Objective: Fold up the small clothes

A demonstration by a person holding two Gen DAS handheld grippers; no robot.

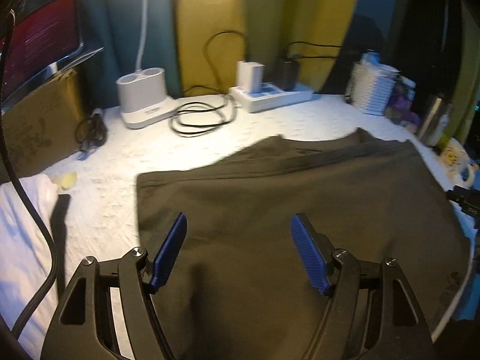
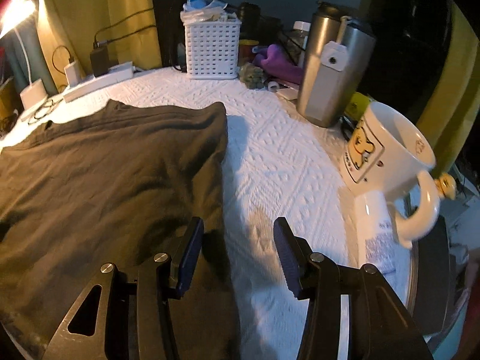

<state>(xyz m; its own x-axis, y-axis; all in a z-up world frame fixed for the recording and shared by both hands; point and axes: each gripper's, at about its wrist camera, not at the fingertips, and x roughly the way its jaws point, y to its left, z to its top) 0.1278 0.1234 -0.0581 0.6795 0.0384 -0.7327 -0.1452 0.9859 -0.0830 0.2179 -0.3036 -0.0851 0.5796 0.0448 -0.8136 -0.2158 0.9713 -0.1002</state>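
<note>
A dark olive-brown garment lies spread flat on the white quilted table cover, its side parts folded inward. My left gripper hovers over the garment's near part, blue pads wide apart, nothing between them. In the right wrist view the same garment fills the left half. My right gripper stands open over the garment's right edge: its left finger is above the cloth, its right finger above the bare cover. No cloth is pinched.
At the back stand a white lamp base, coiled black cables, a power strip with chargers and a white basket. A steel tumbler and a white mug crowd the right. A cardboard box and white cloth sit left.
</note>
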